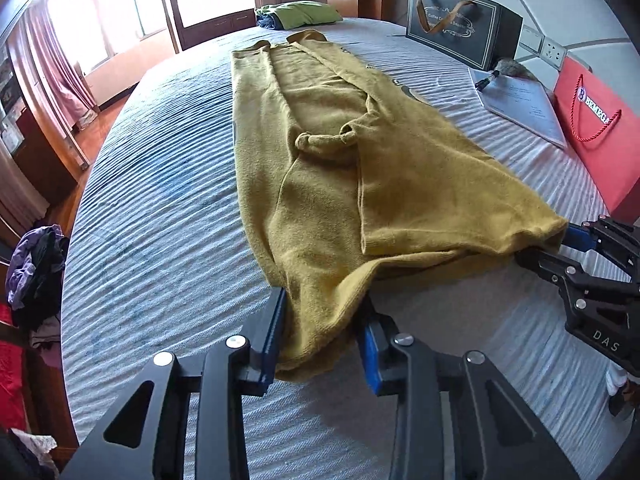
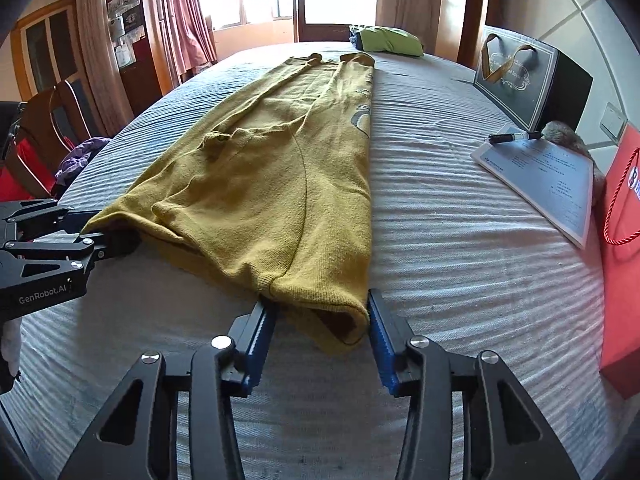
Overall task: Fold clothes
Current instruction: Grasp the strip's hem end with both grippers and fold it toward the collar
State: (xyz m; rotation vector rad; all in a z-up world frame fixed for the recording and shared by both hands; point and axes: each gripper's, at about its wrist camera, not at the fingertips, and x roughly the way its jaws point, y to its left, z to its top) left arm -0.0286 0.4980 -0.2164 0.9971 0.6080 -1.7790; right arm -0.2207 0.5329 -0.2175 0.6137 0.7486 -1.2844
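L gripper (image 1: 322, 336) jaws wide, straddling near-left hem corner of mustard sweater (image 1: 320, 160) laid lengthwise on bed (image 1: 160, 200). R gripper (image 2: 322, 334) likewise agape around right corner. Black gift bag (image 2: 520, 80), red bag (image 2: 620, 260) far right; contents unseen.

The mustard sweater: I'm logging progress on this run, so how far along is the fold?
Done: the mustard sweater lies in a long strip on the bed, sleeves folded in. In hand: the left gripper and right gripper each straddle a hem corner, jaws open. Left: closing on the hem and folding it toward the collar.
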